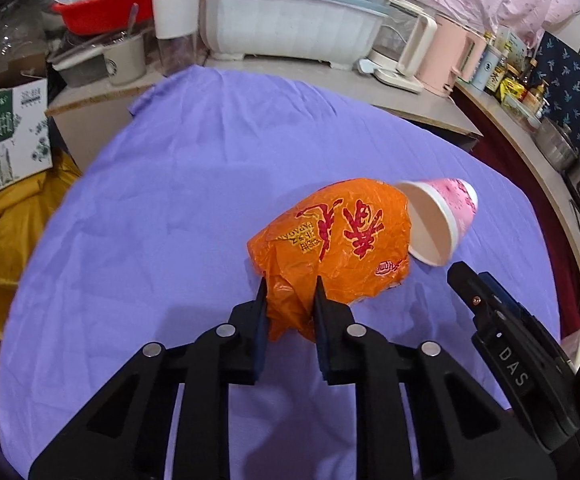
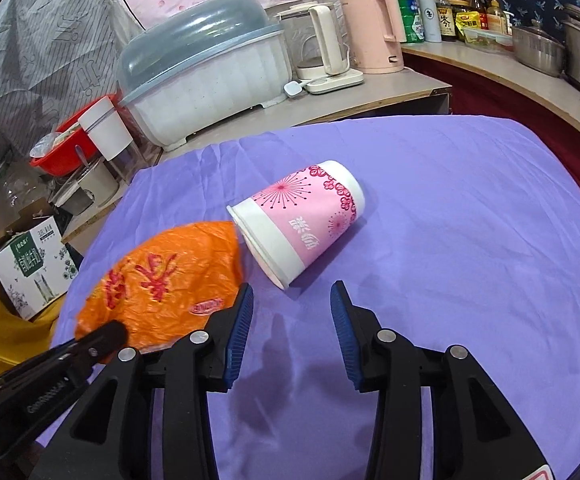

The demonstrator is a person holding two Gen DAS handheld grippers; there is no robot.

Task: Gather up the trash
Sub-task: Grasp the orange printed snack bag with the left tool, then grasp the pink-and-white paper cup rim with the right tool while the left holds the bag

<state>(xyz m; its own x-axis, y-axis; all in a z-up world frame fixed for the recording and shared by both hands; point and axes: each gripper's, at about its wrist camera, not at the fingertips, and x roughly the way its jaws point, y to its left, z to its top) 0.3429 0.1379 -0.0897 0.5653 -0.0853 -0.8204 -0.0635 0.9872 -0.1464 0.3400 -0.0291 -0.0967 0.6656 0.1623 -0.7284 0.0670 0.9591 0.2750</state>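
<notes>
Orange bag (image 1: 332, 240), crumpled, red print up, near the middle of the purple cloth (image 1: 169, 200) over the bench. Near end of the bag pinched in the left claw (image 1: 290, 294), pads pressed into the plastic. Cup (image 2: 302, 220), pink and white, tipped on its side just beside the bag, open mouth toward it, rim touching or almost touching it; cannot tell which. Right claw (image 2: 292, 300) low over the cloth just short of the cup's mouth, jaws apart with bare cloth between them, its left finger against the bag's edge. Beyond the far edge of the cloth, a lidded dish rack (image 2: 209, 84), a glass kettle (image 2: 322, 48) and a pink kettle (image 2: 374, 32) in a row. At the far left corner, a red basin (image 1: 101, 8), a white tumbler (image 1: 175, 4) and a pot with utensils (image 1: 123, 60). Off the left edge, a printed carton (image 1: 9, 136) above yellow fabric (image 1: 5, 248).
</notes>
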